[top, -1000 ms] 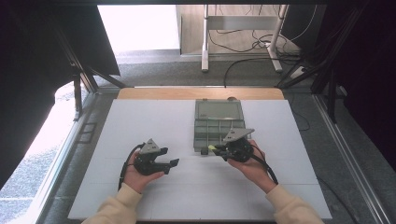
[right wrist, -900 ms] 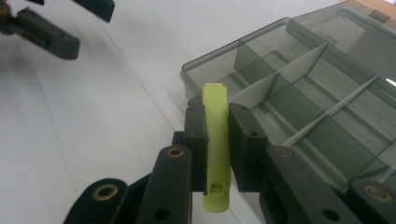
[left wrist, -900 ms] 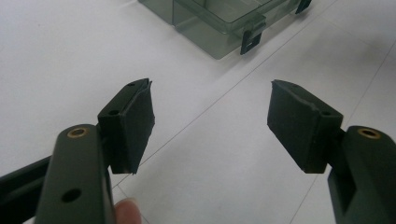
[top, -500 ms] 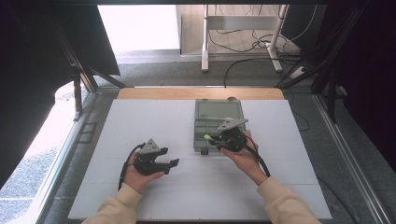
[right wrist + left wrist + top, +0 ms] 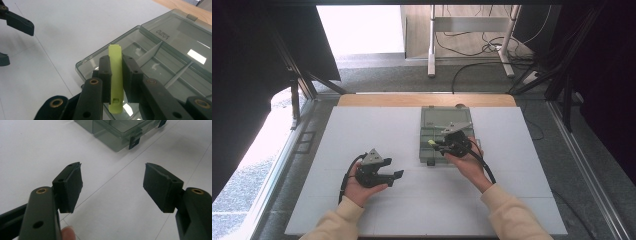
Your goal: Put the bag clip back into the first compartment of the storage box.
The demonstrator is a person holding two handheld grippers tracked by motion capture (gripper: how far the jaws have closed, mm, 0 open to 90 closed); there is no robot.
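Your right gripper (image 5: 115, 75) has its two black jaws closed narrowly on a slim yellow-green plastic piece (image 5: 115, 82), which stands upright between the pads, its top rising above them and its lower end hanging below. In the high view your right gripper (image 5: 435, 145) holds that piece (image 5: 431, 143) over the left part of the translucent smoke-grey plastic compartment box (image 5: 428, 150). From the right gripper view, the box (image 5: 160, 62) lies open just beyond the jaws, with thin dividers splitting its tray into compartments and its clear lid laid back flat on the far side; the piece is above the near corner compartment, and you cannot tell whether it touches the box. Your left gripper (image 5: 112, 187) has its jaws spread wide with nothing between the pads, only bare counter showing in the gap. In the high view your left gripper (image 5: 394, 172) rests in your hand low over the white counter (image 5: 362, 130), well apart from the box, with its jaws pointing towards the right. The box (image 5: 120, 132) sits farther off ahead of it, a dark latch on its near wall.
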